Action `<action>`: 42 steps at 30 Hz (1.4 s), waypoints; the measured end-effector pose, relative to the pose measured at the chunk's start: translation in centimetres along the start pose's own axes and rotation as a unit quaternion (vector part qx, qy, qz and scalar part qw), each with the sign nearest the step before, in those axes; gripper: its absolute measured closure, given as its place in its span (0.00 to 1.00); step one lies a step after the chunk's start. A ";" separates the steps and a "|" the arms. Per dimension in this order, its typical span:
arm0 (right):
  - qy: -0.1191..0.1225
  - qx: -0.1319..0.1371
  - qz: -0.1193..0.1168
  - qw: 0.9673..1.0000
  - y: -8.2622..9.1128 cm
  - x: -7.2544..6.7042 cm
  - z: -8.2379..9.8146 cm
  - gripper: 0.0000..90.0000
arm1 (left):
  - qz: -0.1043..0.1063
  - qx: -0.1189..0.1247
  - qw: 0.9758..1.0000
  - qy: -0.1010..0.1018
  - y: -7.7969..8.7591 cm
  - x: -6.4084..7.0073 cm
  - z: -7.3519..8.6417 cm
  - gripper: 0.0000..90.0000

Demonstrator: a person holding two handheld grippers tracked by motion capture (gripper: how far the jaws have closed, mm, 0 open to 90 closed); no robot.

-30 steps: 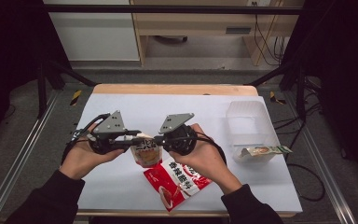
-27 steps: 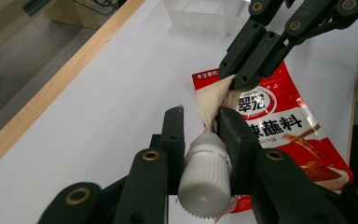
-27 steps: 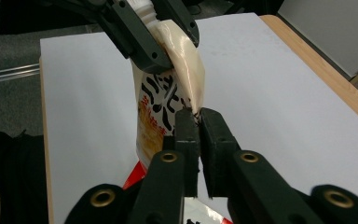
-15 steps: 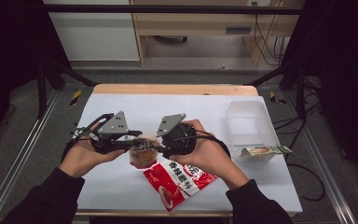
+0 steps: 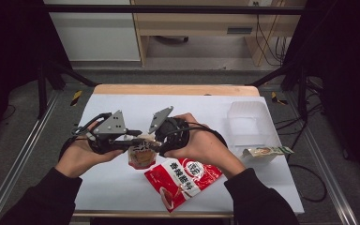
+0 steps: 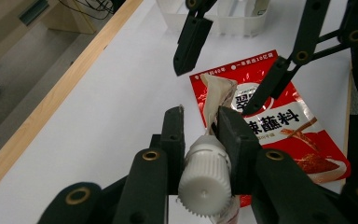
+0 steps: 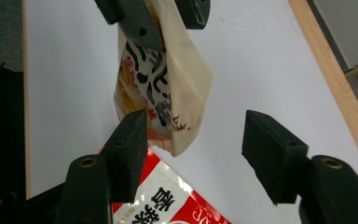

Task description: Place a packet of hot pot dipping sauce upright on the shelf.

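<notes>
Cream pouch point(image 5: 139, 157): a small spouted sauce pouch, hanging above the table's middle, just over the red packet point(image 5: 183, 180) lying toward the near edge.
Left tongs point(image 6: 200, 128): clenched on the pouch's neck, just past its white cap point(image 6: 204, 177).
Right tongs point(image 7: 193, 140): spread wide, jaws either side of the pouch's body, not gripping.
Step in hand: seemingly a handover or opening.
Next move: the right tongs likely need to close squarely on the pouch.

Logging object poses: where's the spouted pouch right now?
High view, left of centre: the spouted pouch hangs above the table, its white cap clamped in the left tool, just behind the red seasoning packet.
</notes>
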State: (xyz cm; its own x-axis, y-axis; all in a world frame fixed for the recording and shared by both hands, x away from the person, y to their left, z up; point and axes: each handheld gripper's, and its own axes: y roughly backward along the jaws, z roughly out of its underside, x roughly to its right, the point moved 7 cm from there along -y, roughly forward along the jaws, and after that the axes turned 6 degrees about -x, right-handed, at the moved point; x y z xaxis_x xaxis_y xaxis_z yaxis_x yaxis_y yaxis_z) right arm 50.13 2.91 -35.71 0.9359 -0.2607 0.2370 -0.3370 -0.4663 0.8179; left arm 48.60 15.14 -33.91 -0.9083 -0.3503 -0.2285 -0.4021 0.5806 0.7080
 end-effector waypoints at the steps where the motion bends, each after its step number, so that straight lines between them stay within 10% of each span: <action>1: 0.004 0.000 -0.004 1.000 -0.1 0.0 -0.1 0.47 | 0.000 -0.001 1.000 -0.002 0.0 0.1 0.0 0.81; 14: 0.003 -0.006 -0.055 0.998 -0.5 -0.3 -0.6 0.84 | 0.006 0.005 1.000 -0.010 0.0 0.5 -0.5 0.81; 27: 0.012 -0.021 -0.031 0.999 0.1 -0.6 -1.2 0.99 | 0.004 0.025 1.000 0.012 0.1 0.2 -0.1 0.80; 42: 0.022 -0.024 0.018 0.999 2.5 2.4 -0.4 0.99 | -0.031 0.054 0.996 0.070 0.4 -0.4 3.0 0.32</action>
State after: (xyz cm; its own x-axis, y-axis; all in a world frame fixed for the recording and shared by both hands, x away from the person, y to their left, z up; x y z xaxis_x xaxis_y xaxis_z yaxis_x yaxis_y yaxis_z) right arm 51.61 1.47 -32.83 0.9273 -0.2389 0.2883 -0.3660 -0.4163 0.8323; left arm 48.45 17.71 -35.56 -0.8599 -0.4816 -0.1691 -0.4731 0.6278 0.6181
